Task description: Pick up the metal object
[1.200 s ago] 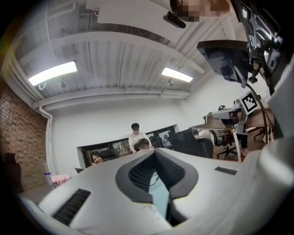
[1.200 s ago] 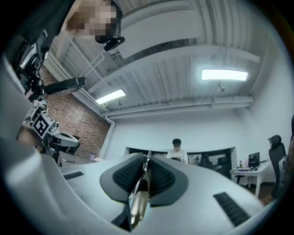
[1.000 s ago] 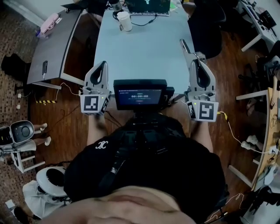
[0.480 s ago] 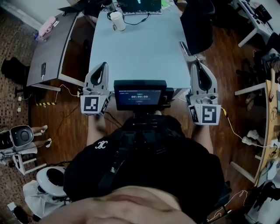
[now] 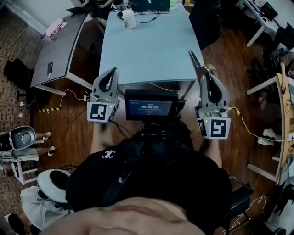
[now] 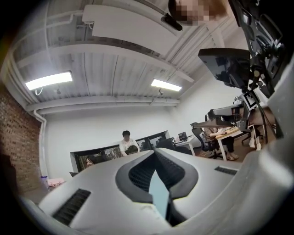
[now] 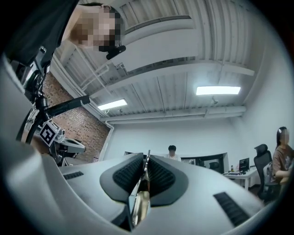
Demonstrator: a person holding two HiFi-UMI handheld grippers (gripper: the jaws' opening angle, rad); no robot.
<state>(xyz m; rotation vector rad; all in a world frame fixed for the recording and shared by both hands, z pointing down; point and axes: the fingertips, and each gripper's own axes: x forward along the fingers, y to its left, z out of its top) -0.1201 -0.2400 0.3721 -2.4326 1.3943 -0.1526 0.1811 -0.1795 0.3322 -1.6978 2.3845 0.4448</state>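
The metal object is a flat shiny strip, and my right gripper is shut on it. It sticks out forward and left past the fingertips, over the near right corner of the pale blue table. In the right gripper view the strip stands on edge between the dark ribbed pads, with the right gripper tilted up toward the ceiling. My left gripper hangs at the table's near left edge. In its own view the left gripper has its pads together and holds nothing.
A white cup and a laptop sit at the table's far end. A grey desk with a phone stands to the left, a dark chair to the right. A small screen rides between the grippers. Cables cross the wooden floor.
The head view has swung slightly, so the table sits a bit more to the right and tilted. Both grippers keep their places near the body, and the right one still holds the metal strip.
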